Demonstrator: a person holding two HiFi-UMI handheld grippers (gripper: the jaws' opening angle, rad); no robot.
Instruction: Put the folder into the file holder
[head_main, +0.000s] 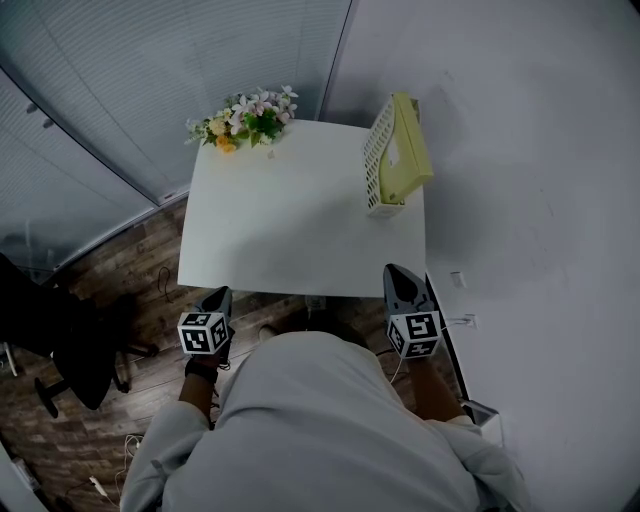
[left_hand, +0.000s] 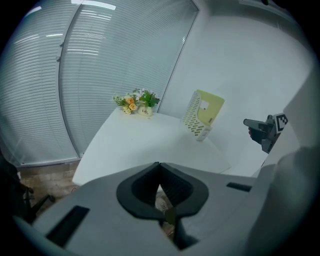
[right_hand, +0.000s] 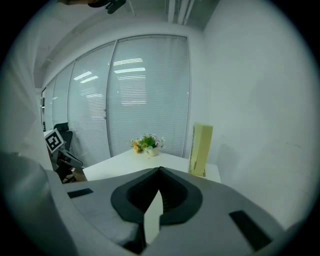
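Fingers (left_hand: 137, 189) of both grippers are seen closed on nothing; the folder is already stood in the holder.

Left gripper (left_hand: 160, 165): tips are pressed together, with only floor visible behind them. Right gripper (right_hand: 160, 170): tips are likewise met, nothing between. Both are held low at the near edge of the white rectangular tabletop (head_main: 290, 225), close to the person's body, left at the near-left corner, right at the near-right corner. The pale yellow flat folder (head_main: 410, 150) is lodged upright, slightly tilted, in the white perforated plastic file holder (head_main: 374, 165), at the far right of the tabletop beside the wall, well apart from both grippers. A small bunch of white, pink and orange flowers (head_main: 248, 118) is noted at the far edge. A black office chair (head_main: 60, 350) is seen on the wooden floor to the left.
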